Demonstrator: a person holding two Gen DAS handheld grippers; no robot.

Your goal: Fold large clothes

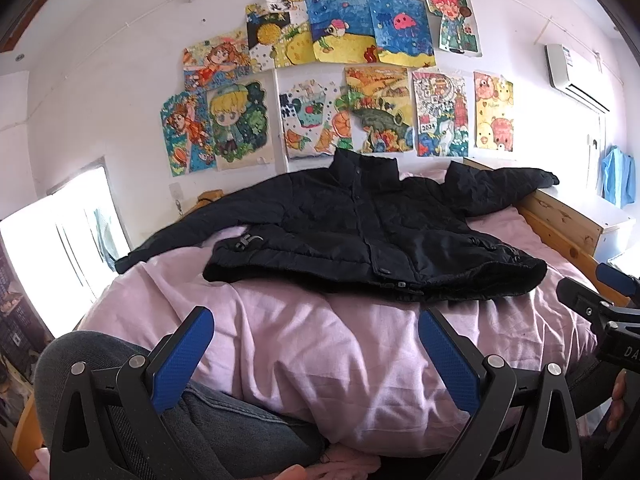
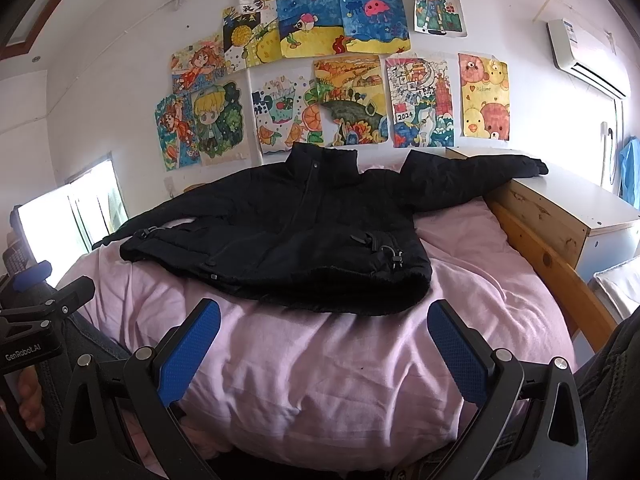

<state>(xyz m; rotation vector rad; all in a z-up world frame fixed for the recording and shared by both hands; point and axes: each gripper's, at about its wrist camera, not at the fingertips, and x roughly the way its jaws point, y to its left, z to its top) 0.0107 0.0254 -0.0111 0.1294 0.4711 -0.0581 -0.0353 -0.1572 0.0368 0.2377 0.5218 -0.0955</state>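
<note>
On the pink bed (image 1: 360, 360): black jacket (image 1: 360, 228) laid flat, front up, sleeves spread. Short of its hem: left gripper (image 1: 316, 344) and right gripper (image 2: 324, 340), jaws spread, empty.

A home bedroom: pink-sheeted bed (image 1: 320, 360), children's drawings (image 1: 340, 80) on the wall.

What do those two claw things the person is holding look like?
Each is a black plastic tool with two fingers padded in textured blue rubber and silver pivot bolts. The left gripper shows white "GenRobot.AI" lettering in the right wrist view. The right gripper matches. The person wears dark grey jeans.
</note>
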